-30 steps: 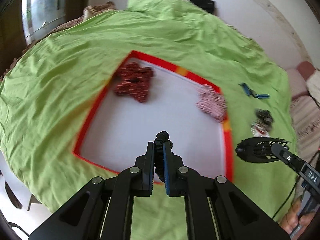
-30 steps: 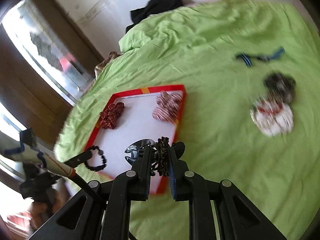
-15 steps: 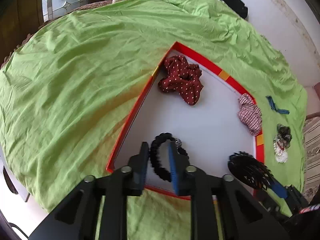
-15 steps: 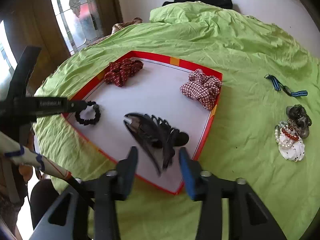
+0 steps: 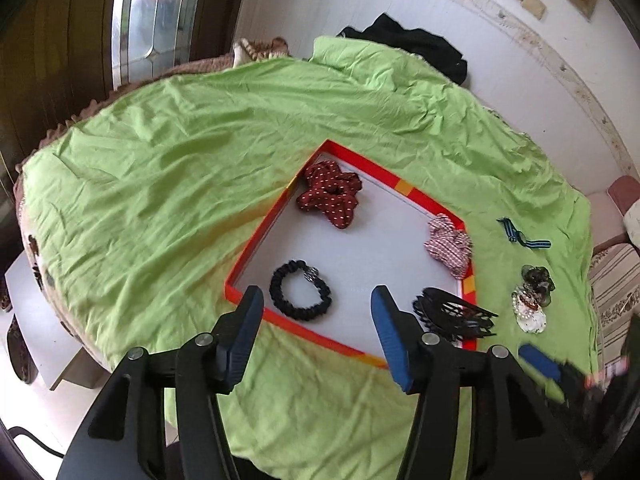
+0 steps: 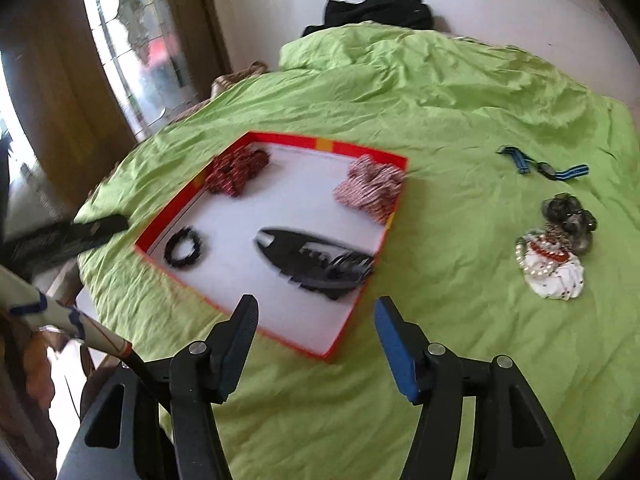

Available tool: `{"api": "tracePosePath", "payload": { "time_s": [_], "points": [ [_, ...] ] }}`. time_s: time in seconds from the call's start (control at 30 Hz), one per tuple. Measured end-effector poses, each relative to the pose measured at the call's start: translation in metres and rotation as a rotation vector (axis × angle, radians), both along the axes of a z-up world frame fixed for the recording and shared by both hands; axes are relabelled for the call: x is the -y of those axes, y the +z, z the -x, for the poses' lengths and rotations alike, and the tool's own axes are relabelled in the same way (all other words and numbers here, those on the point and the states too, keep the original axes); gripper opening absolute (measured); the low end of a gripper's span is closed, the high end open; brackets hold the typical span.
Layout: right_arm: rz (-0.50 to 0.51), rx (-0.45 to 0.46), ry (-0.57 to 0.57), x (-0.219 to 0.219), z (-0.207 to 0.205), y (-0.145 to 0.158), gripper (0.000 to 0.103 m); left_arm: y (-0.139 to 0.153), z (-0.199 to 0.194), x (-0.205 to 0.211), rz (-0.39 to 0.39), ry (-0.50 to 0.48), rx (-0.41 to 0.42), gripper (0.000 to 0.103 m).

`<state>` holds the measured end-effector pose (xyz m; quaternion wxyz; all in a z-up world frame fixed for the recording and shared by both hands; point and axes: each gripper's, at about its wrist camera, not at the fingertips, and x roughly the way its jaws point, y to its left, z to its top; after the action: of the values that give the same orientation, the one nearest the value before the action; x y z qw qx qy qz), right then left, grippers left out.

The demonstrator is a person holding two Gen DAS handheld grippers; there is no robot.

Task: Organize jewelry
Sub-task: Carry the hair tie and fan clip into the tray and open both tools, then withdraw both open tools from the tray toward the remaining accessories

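Observation:
A red-rimmed white tray [image 5: 256, 240] [image 6: 348, 328] lies on the green bedsheet. In it lie a black beaded bracelet [image 5: 300, 292] [image 6: 183, 248], a black claw hair clip [image 5: 454, 314] [image 6: 320, 262], a dark red dotted scrunchie [image 5: 330, 198] [image 6: 238, 170] and a red checked scrunchie [image 5: 448, 242] [image 6: 370, 188]. My left gripper [image 5: 318, 332] is open and empty, held back from the bracelet. My right gripper [image 6: 316, 344] is open and empty, near the tray's front corner.
On the sheet right of the tray lie a blue striped strap [image 5: 522, 236] [image 6: 540, 166], a dark hair clip [image 5: 538, 276] [image 6: 570, 214] and a white pouch with beads [image 5: 528, 312] [image 6: 550, 268]. Black clothing [image 5: 412, 46] lies at the far edge by the wall.
Both grippers opened and pulled back. The left one let go of the bracelet and the right one let go of the claw clip; both now lie in the tray.

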<state>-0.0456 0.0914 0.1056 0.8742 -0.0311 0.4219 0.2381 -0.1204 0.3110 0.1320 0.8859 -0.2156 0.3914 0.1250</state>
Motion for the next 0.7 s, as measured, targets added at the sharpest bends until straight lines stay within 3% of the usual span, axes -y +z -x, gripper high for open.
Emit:
{"api": "tracePosePath", "payload": {
  "time_s": [0.2,0.37,0.53,0.7],
  "points": [
    [-0.013,0.012,-0.048,-0.013,-0.042,0.010,0.060,0.001,0.013,0.009,0.001,0.037,0.010,0.057],
    [0.074,-0.042,-0.020,-0.042,-0.067,-0.017,0.060,-0.002,0.017,0.015,-0.023,0.044,0.003,0.057],
    [0.089,-0.114,0.058,-0.050,-0.054,-0.036,0.060,0.001,0.020,0.016,-0.047,0.052,0.006,0.057],
    [0.001,-0.157,0.064,-0.036,-0.037,-0.032,0.060,0.005,0.022,0.023,-0.057,0.047,0.011,0.057]
  ]
}}
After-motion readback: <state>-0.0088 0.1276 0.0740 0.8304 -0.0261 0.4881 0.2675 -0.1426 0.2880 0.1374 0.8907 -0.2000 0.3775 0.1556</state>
